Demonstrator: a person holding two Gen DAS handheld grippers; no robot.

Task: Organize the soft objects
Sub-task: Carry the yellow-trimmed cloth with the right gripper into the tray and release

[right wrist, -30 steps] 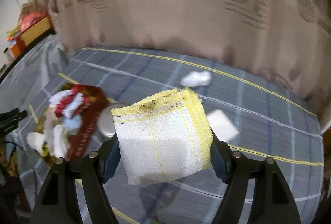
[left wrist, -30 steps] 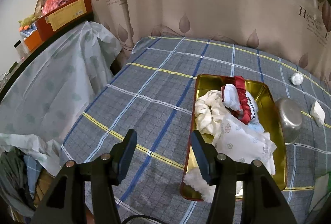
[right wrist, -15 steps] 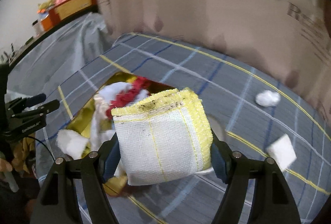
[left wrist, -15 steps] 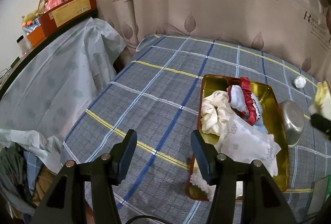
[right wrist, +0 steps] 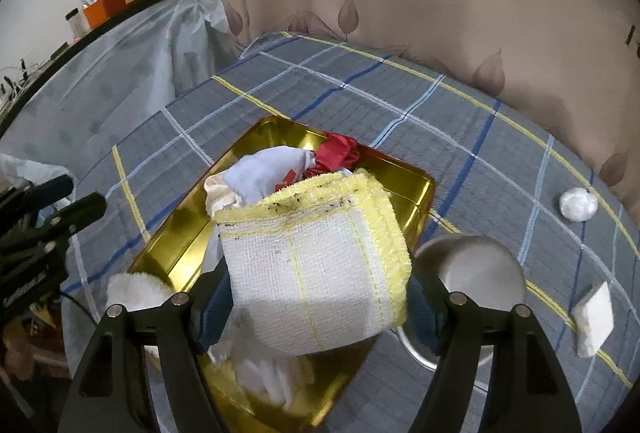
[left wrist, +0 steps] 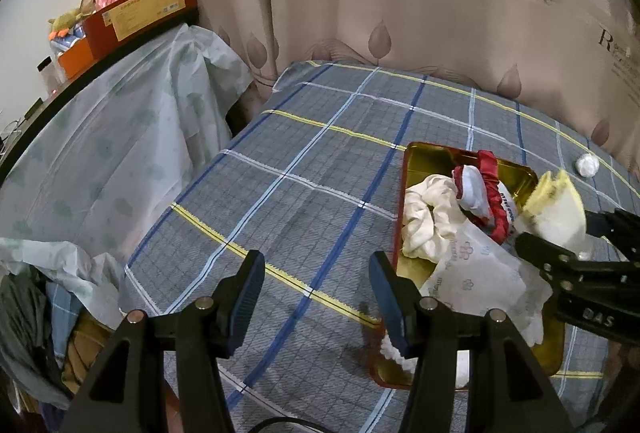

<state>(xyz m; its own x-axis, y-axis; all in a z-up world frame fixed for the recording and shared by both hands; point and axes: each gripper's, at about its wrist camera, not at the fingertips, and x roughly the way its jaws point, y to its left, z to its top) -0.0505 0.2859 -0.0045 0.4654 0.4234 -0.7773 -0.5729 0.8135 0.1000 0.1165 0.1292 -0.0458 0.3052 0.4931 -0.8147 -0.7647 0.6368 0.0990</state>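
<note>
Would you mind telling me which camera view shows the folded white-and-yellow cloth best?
The right wrist view: the folded white-and-yellow cloth fills the centre, clamped between the right gripper jaws above the gold metal tray. The left wrist view shows it small at the right edge, partly hidden.

Folded cloth (right wrist: 316, 265) in right gripper (right wrist: 316, 297), above tray (right wrist: 188, 233)

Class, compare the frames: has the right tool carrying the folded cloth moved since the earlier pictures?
Yes. The right tool, shut on the folded cloth, has swung from over bare tablecloth to above the gold tray.

Plaid bed (left wrist: 320, 193) carries gold tray (right wrist: 176, 253), steel bowl (right wrist: 480, 265).
</note>
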